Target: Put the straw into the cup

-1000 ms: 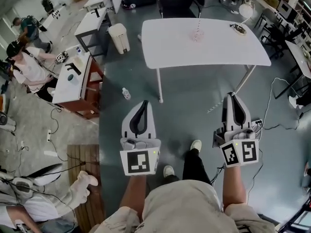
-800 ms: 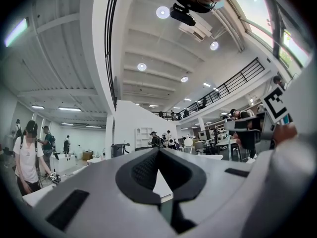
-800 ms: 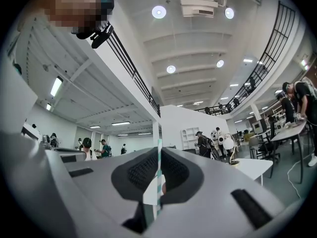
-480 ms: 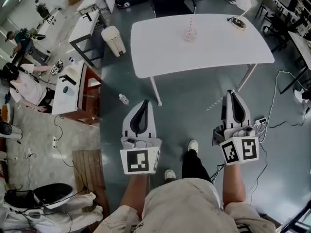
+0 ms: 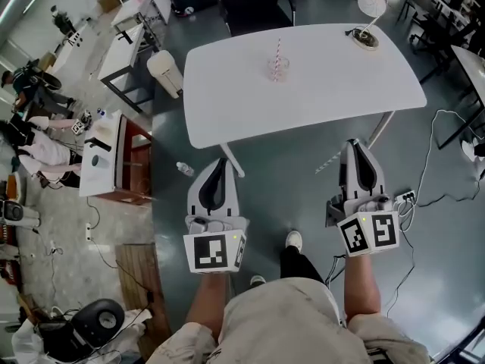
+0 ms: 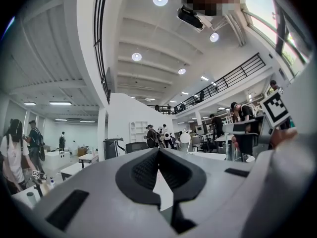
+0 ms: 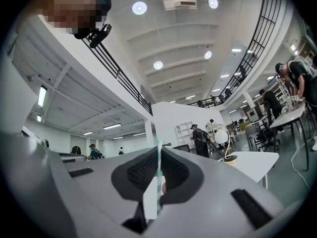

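Right gripper (image 7: 159,150) clenches a thin green-and-white striped straw (image 7: 158,177), which stands upright between its grey jaws. In the head view the straw's lower end pokes out at the gripper's 8 o'clock. The left gripper (image 6: 158,151), at 9 o'clock from the right, is empty, its jaws pressed together.

At 12 o'clock from both, across the grey floor (image 5: 288,173), stands a white table with rounded corners (image 5: 333,89). On it, at 11 o'clock from the right gripper, sits a small clear cup (image 5: 277,71) holding a red-and-white striped straw (image 5: 278,50). A white-shaded desk lamp (image 5: 368,2) stands at the table's 1 o'clock corner. A white waste bin (image 5: 165,73) stands on the floor at its 9 o'clock.
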The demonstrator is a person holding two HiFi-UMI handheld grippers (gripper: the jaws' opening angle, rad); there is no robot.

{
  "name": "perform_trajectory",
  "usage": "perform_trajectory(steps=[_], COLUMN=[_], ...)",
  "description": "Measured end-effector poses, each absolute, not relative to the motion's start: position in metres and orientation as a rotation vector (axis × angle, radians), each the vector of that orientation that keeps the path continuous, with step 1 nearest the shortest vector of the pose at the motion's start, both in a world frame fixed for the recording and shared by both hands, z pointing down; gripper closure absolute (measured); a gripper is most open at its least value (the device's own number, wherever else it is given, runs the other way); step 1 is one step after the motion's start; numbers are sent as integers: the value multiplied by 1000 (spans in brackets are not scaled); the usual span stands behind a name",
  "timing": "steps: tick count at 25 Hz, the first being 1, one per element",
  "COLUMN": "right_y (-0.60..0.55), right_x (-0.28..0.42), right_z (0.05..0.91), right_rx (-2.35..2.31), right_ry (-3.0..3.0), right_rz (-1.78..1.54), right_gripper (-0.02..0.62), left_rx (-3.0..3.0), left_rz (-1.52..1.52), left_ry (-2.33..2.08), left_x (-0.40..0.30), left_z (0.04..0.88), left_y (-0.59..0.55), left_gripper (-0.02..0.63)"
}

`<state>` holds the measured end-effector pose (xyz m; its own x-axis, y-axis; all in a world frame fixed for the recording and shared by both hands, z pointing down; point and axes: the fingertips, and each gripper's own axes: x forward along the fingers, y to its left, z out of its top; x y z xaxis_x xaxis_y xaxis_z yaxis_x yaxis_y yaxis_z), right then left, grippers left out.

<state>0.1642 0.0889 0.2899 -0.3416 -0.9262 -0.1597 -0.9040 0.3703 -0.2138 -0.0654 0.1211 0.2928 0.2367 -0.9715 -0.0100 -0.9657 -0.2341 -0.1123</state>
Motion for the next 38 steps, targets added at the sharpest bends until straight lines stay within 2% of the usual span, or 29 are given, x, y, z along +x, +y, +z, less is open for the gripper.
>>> perform_trajectory(steps=[8, 16, 38], right_y=[25, -28, -180], right_x=[212, 232, 130], right_z=[289, 291, 283], right_rx=[-1589, -1538, -1601], right_ry=[2375, 2389, 2452], right_rz=[-157, -181, -101], right_gripper=[581, 581, 580], left_rx=[-2366, -2321, -2397], left_rz=[-111, -146, -11], left_ry=[1862, 1904, 1874], left_x=[-10, 11, -82], left_z=[279, 280, 294], left_y=[59, 15, -150], left_gripper=[603, 603, 603])
